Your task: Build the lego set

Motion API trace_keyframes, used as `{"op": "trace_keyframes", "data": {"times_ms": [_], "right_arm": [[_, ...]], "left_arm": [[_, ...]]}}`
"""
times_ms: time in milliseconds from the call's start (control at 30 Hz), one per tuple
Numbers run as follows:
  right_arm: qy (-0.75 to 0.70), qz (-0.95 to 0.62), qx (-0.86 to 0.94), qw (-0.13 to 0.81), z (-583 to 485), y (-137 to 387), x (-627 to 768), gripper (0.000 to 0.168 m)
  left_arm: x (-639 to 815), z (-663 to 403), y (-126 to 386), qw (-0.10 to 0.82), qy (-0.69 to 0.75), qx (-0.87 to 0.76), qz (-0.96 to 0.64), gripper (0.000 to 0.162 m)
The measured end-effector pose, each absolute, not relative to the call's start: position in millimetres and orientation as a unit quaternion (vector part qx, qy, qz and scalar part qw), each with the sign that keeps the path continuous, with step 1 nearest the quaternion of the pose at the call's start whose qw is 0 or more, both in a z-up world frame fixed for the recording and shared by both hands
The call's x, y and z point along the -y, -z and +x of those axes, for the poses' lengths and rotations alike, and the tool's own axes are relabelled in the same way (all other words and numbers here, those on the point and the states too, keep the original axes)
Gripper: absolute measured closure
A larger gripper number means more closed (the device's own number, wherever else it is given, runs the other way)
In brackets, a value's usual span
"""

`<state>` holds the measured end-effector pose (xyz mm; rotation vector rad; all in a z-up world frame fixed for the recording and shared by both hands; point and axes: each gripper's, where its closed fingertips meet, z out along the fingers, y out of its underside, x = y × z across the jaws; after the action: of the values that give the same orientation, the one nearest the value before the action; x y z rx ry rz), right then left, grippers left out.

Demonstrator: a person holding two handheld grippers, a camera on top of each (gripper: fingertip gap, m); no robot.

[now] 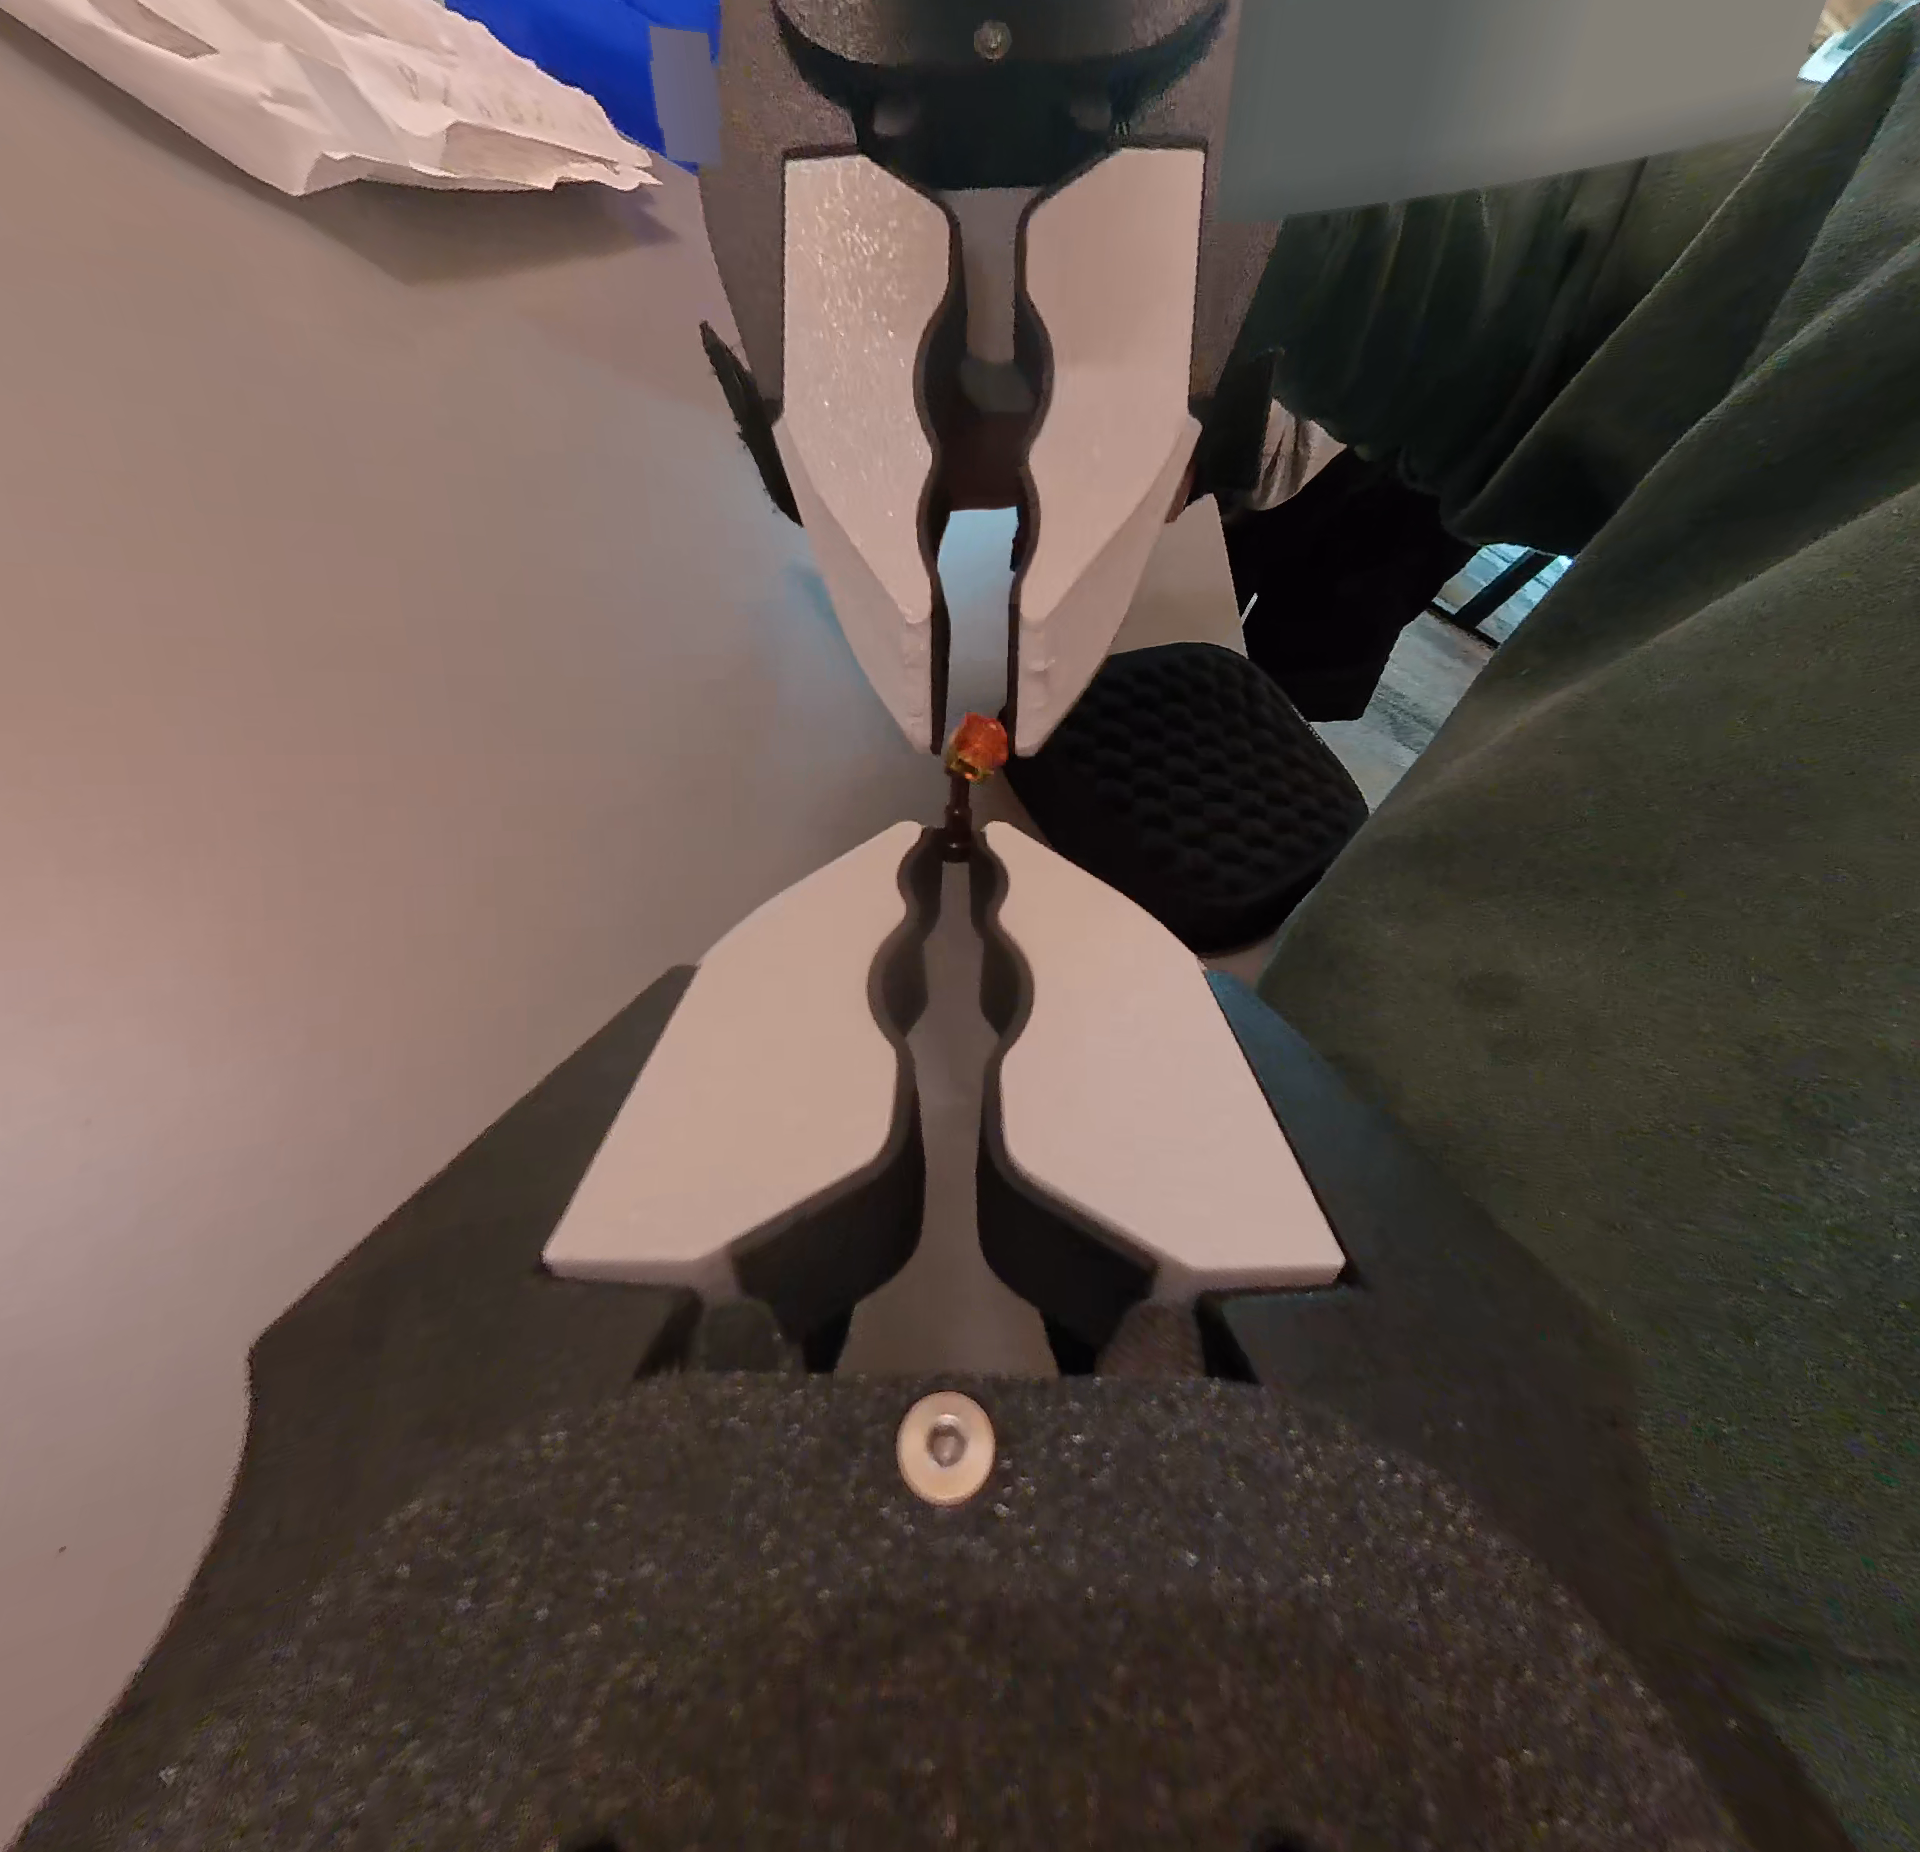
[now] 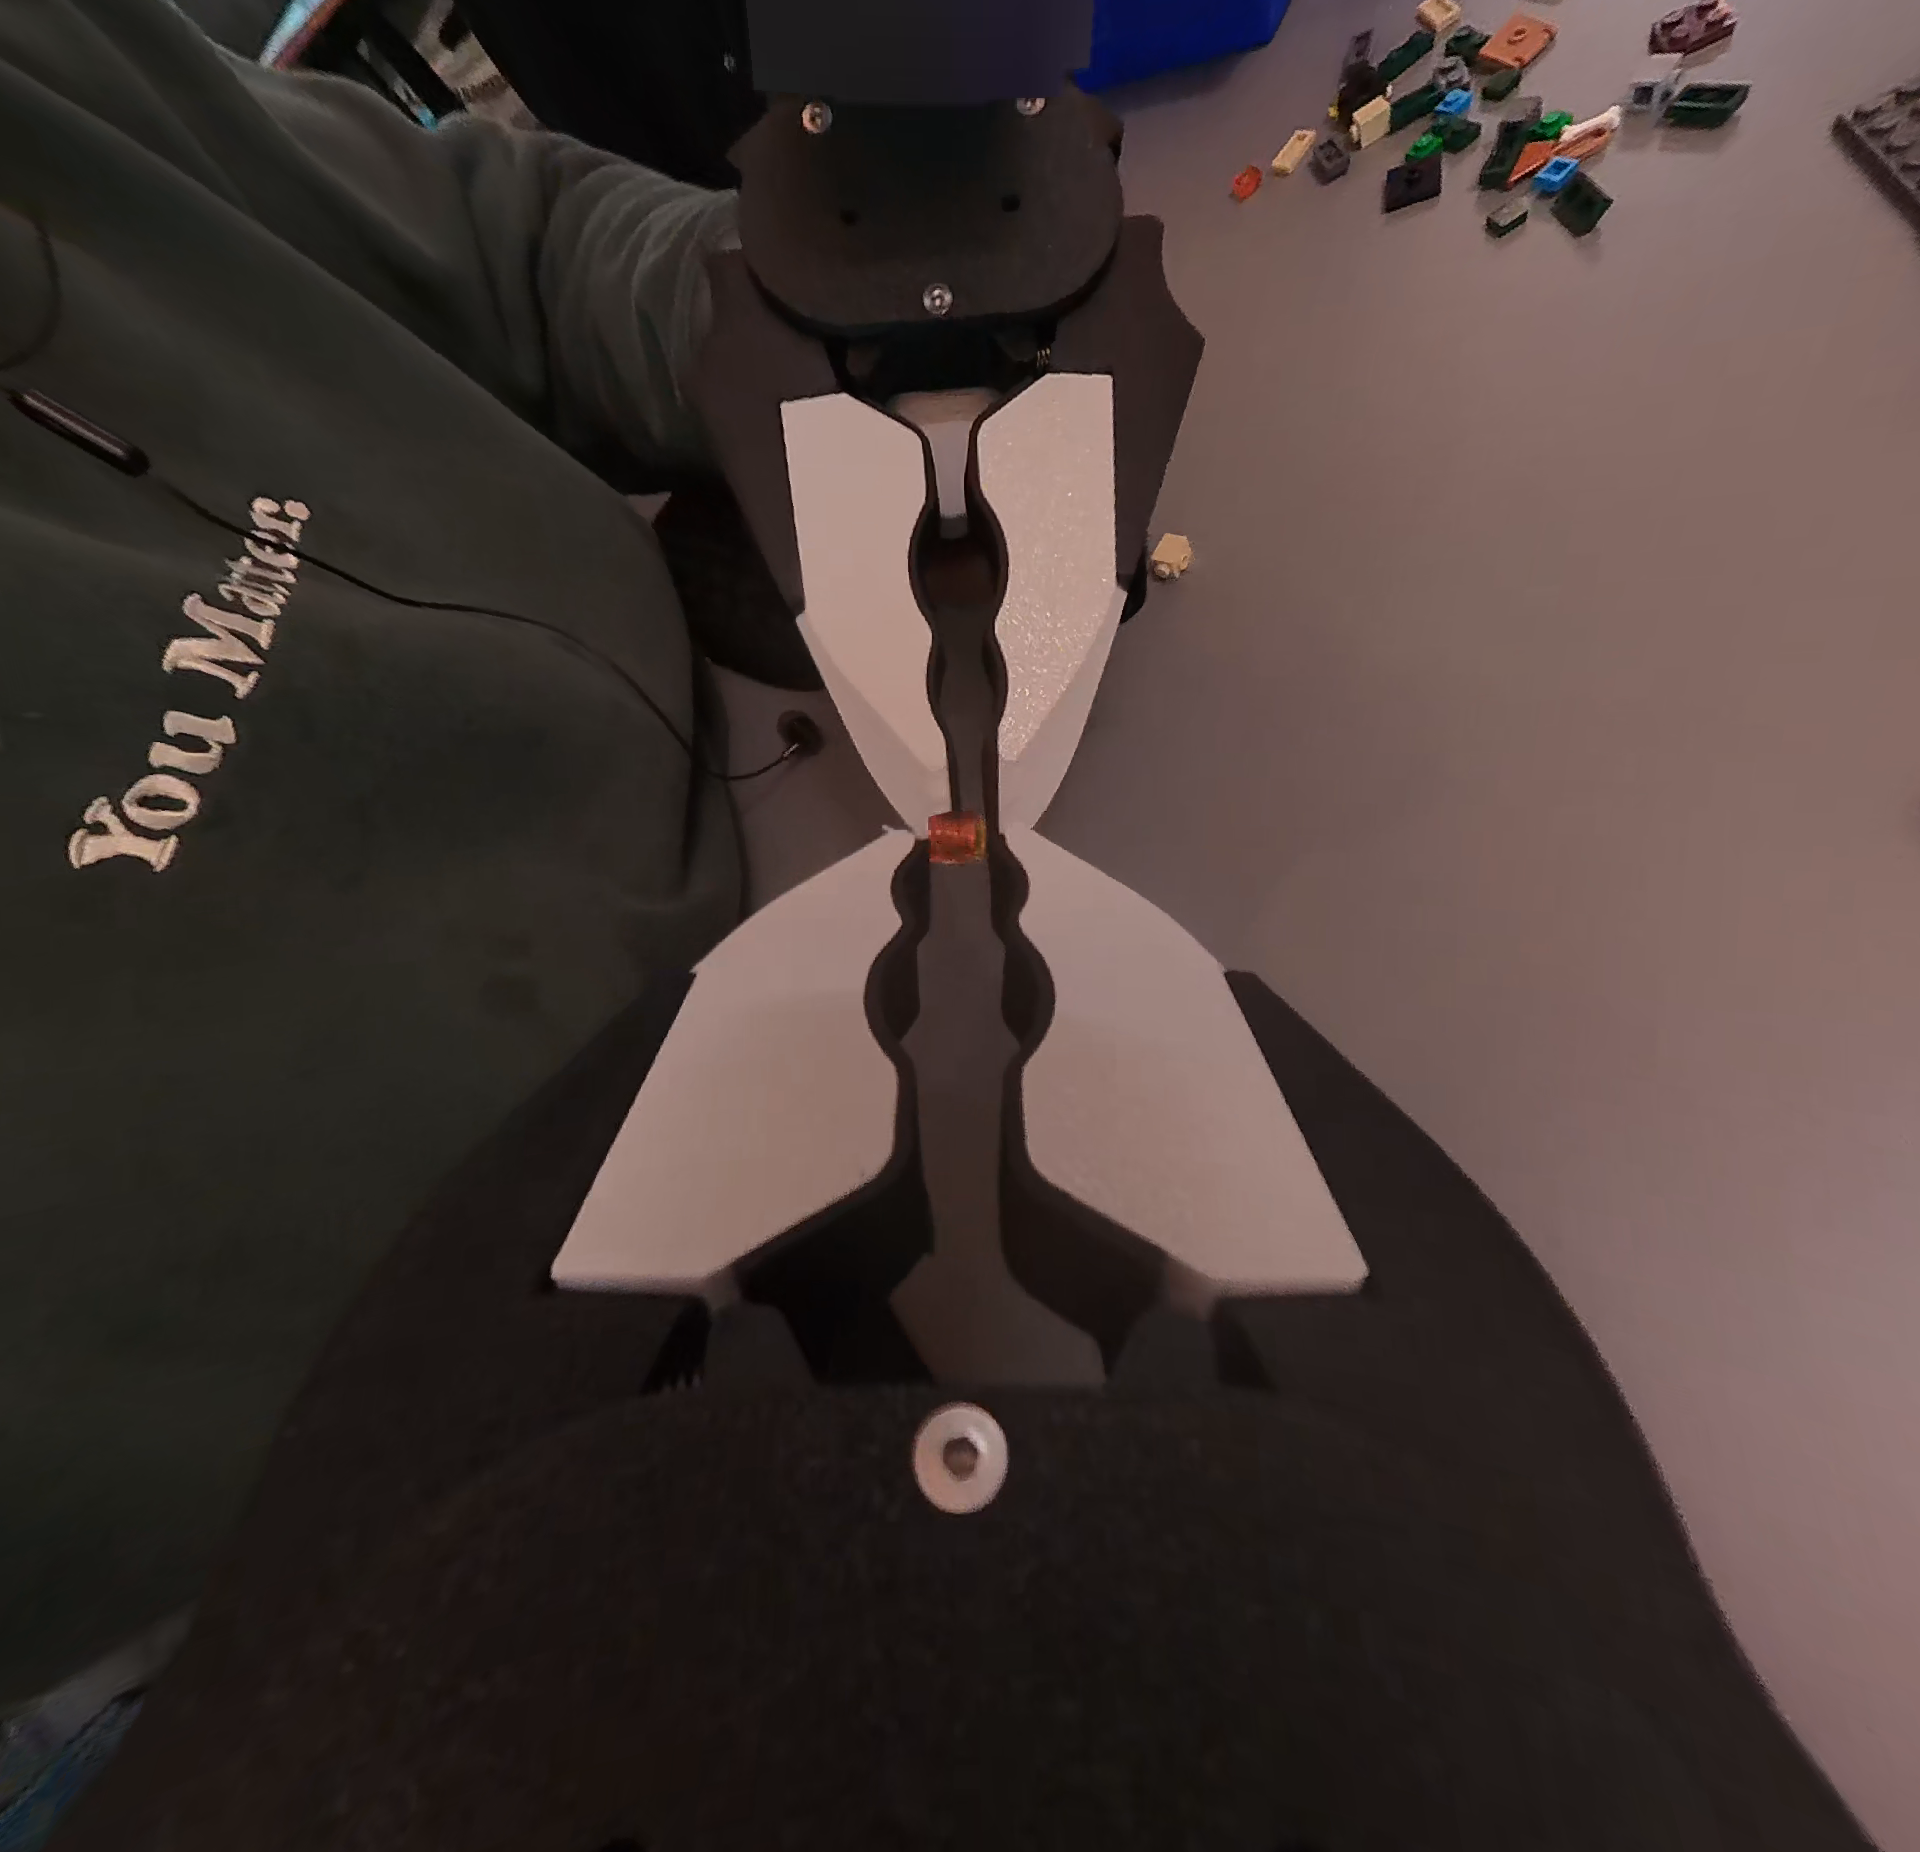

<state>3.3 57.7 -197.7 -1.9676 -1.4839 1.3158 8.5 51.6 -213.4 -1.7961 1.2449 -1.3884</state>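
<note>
Nearest the lens in the left wrist view, the left gripper [image 1: 954, 838] has its two white fingers drawn almost together at the tips, pinching one thin dark rod piece [image 1: 954, 828] that pokes out beyond them. Just past it, the right gripper [image 1: 975, 744] points back toward the camera, tip to tip with the left one, and nips one small translucent orange stud [image 1: 977, 748] between its fingertips. The orange stud sits right at the far end of the dark rod, seemingly touching it, both held in the air above the grey table [image 1: 312, 659].

In the right wrist view the same orange stud [image 2: 956, 838] shows between the right gripper's [image 2: 958, 848] nearly shut fingers, with the left gripper [image 2: 966, 815] meeting it from the far side; the rod is hidden here.

Far right on the table [image 2: 1558, 867] lies one scattered pile of loose lego pieces [image 2: 1475, 119], too many and too small to count, and one tan piece [image 2: 1171, 555] lies alone beside the left gripper. One blue bin [image 2: 1184, 5] stands at the far edge. One crumpled sheet of paper [image 1: 312, 67] lies far left in the left wrist view. A person's dark green sweatshirt [image 2: 312, 555] fills the left side.
</note>
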Motion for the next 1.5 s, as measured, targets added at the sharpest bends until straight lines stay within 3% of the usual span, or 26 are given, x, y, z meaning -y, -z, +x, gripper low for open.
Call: {"op": "trace_keyframes", "data": {"times_ms": [1500], "right_arm": [[-0.570, -0.666, 0.461, 0.141, 2.1, 180.9, -52.6, 0.158]], "left_arm": [[-45.5, 6.8, 198.9, 0.311, 0.524, -0.484, -0.628, 0.156]]}}
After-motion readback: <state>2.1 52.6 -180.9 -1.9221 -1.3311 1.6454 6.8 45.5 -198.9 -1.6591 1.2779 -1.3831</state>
